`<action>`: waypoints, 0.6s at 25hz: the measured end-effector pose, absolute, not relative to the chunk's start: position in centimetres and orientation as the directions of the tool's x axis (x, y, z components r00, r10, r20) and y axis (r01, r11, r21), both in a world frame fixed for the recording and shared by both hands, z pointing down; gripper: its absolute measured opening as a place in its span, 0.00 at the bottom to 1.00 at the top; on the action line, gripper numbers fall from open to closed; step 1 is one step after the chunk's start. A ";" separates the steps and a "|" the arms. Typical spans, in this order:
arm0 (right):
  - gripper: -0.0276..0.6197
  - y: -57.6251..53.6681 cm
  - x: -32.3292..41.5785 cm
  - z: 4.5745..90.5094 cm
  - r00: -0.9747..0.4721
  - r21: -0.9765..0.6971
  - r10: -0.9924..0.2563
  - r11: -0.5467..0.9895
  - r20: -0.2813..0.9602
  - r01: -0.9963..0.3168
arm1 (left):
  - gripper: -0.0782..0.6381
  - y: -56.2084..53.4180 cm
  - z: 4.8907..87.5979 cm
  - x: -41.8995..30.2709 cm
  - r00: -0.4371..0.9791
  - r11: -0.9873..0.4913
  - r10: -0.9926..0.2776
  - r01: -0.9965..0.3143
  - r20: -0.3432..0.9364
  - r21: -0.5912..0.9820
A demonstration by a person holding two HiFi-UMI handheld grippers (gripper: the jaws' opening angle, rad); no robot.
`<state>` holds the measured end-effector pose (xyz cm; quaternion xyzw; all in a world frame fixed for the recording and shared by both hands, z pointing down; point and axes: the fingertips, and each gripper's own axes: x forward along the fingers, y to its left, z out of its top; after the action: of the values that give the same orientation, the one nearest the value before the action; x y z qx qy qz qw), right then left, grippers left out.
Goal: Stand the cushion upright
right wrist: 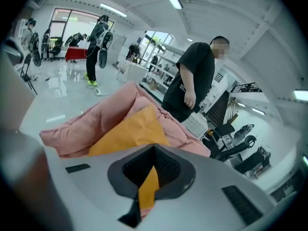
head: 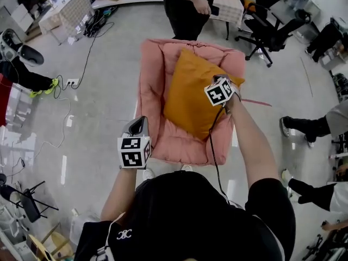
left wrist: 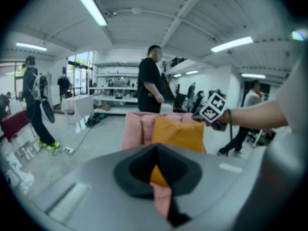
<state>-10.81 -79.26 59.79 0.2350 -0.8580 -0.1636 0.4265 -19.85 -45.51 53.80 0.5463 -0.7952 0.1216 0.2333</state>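
Bare floor (head: 111, 105) flanks the pink seat (head: 149, 91); a standing person (head: 187, 7) crowds its far side

Glossy pale-grey floor (head: 109, 64), streaked with glare from the lights. White ribbed ceiling (left wrist: 159, 28) carrying long tube lights (left wrist: 89, 4). Bright windows (left wrist: 79, 64) at the far end, open shelving (left wrist: 113, 88) beside them. Cloth-covered tables (head: 70, 12) stand toward the far side. Black wheeled office chairs (head: 266, 29) sit off to the right. Loose cables (head: 89, 50) trail across the floor to a power strip (head: 70, 82).
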 end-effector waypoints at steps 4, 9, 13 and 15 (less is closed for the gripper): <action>0.04 -76.5 -10.0 55.6 -0.603 0.416 -0.564 0.825 0.564 -0.383 | 0.11 -46.6 53.4 -19.1 -0.252 0.323 -0.835 -0.944 0.489 0.065; 0.04 -71.4 -8.4 50.1 -0.679 0.285 -0.609 0.793 0.410 -0.539 | 0.11 -47.7 52.8 -18.1 -0.194 0.257 -0.865 -0.963 0.463 0.075; 0.04 -66.8 -7.1 47.2 -0.714 0.167 -0.631 0.773 0.303 -0.612 | 0.11 -48.3 52.0 -17.1 -0.147 0.206 -0.884 -0.975 0.443 0.087; 0.04 -64.5 -6.2 46.4 -0.718 0.110 -0.640 0.763 0.274 -0.637 | 0.11 -48.5 51.5 -16.3 -0.121 0.177 -0.892 -0.980 0.435 0.090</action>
<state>-6.20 -64.51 46.39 0.3445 -0.9269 -0.0037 0.1492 -16.29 -48.54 51.49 0.6320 -0.7407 0.1096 0.1999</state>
